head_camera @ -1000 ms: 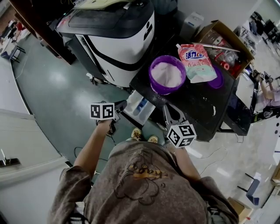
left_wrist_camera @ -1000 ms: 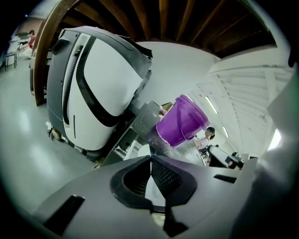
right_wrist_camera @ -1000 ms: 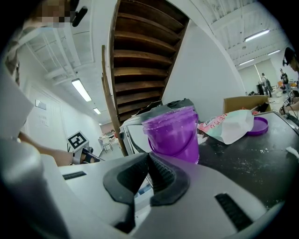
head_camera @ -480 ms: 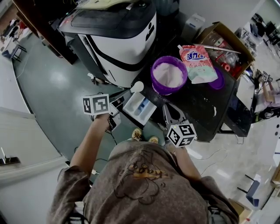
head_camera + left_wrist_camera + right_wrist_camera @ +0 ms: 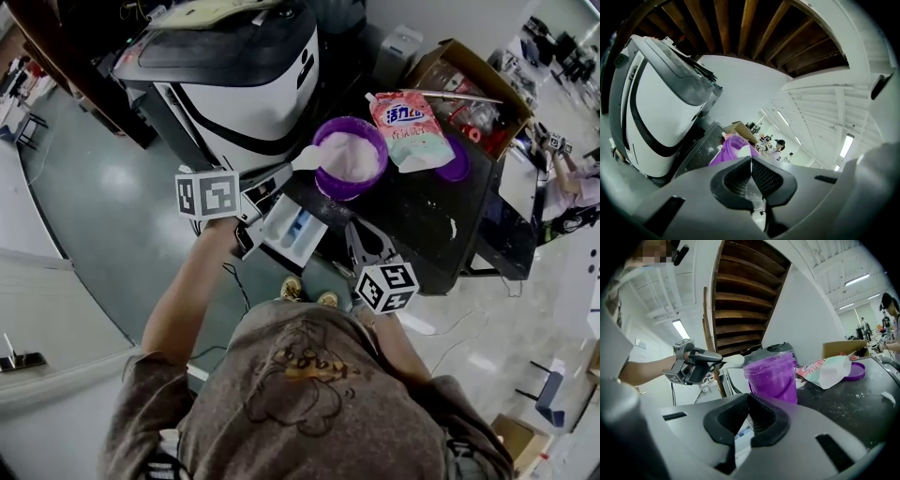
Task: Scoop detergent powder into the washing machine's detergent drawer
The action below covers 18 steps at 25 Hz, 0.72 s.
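Observation:
My left gripper is shut on the handle of a white spoon. The spoon's bowl sits at the near left rim of the purple tub, which is full of white powder. In the left gripper view the jaws are pressed together, with the spoon and the tub just past them. The white detergent drawer stands pulled out below the spoon, beside the washing machine. My right gripper hovers at the black table's near edge, shut and holding nothing. It looks toward the tub and the left gripper.
A pink and white detergent bag and the purple lid lie behind the tub on the black table. A cardboard box with odds and ends stands at the table's far right. A cable runs over the green floor by the person's feet.
My left gripper has risen from beside the drawer and carried the spoon up and right to the tub's rim. The right gripper has stayed where it was.

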### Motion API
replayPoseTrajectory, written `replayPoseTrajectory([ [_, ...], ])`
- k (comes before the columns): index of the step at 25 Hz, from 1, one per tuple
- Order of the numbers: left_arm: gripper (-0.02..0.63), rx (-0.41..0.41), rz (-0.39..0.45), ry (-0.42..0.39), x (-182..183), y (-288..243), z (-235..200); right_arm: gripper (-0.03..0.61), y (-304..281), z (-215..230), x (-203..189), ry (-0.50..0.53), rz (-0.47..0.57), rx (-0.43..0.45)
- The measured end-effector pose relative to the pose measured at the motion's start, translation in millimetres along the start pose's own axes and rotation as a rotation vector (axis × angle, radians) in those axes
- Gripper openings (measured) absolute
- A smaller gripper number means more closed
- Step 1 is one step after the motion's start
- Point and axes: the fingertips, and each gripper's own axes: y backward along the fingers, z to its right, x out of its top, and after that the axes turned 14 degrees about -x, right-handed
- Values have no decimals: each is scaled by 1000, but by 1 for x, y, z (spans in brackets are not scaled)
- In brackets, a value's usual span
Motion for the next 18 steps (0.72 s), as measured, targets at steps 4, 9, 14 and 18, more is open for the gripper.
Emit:
replayPoseTrajectory([
  [4,23,-7,-72,-44,0,-27,3,-8,8,10,1,-8,8,-32],
  [9,23,-5,-153,-86,-2,-56,2,-8,21,25,-1,-24,20,-82],
  [14,23,26,-261,-156,-5,-80,-5,-8,30,37,-3,-43,32,-121],
  [18,23,38,-354,-203,-10,-95,-9,-8,35,43,-5,-58,38,-143],
])
